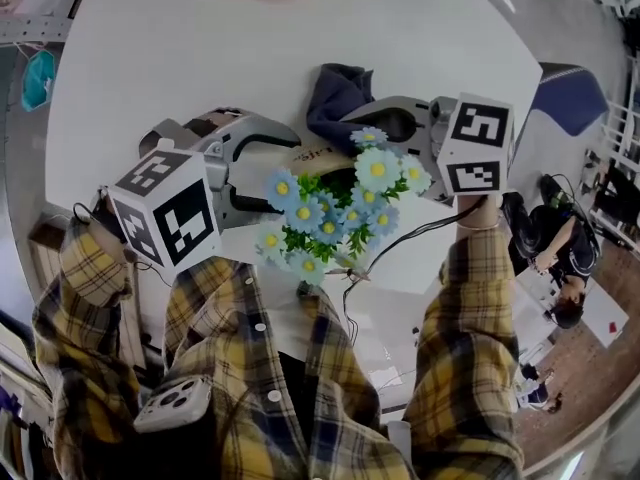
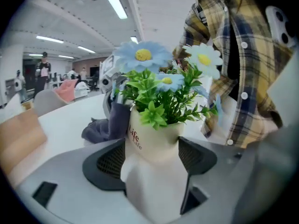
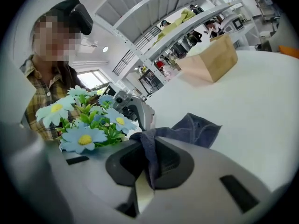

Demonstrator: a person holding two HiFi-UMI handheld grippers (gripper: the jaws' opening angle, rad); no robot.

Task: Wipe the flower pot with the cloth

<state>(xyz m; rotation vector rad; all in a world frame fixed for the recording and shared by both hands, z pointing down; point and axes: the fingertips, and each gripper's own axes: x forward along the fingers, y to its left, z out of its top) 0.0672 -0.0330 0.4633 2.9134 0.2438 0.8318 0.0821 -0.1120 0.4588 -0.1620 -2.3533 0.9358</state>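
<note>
A cream flower pot (image 2: pixel 154 141) with "Life" printed on it holds blue and white artificial daisies (image 1: pixel 335 203) and green leaves. My left gripper (image 2: pixel 152 160) is shut on the pot's body, its dark pads against both sides. In the head view the left gripper (image 1: pixel 262 168) reaches in from the left, and the pot (image 1: pixel 315 155) shows only as a sliver under the flowers. My right gripper (image 3: pixel 148 160) is shut on a dark blue cloth (image 3: pixel 196 129), whose free end drapes onto the table. The cloth (image 1: pixel 335 93) lies just beyond the pot, beside the right gripper (image 1: pixel 385 123).
The white round table (image 1: pixel 200 38) carries a cardboard box (image 3: pixel 212 57) at its far side. A cable (image 1: pixel 400 238) trails off the near edge. A blue chair (image 1: pixel 570 98) and a seated person (image 1: pixel 560 253) are to the right, off the table.
</note>
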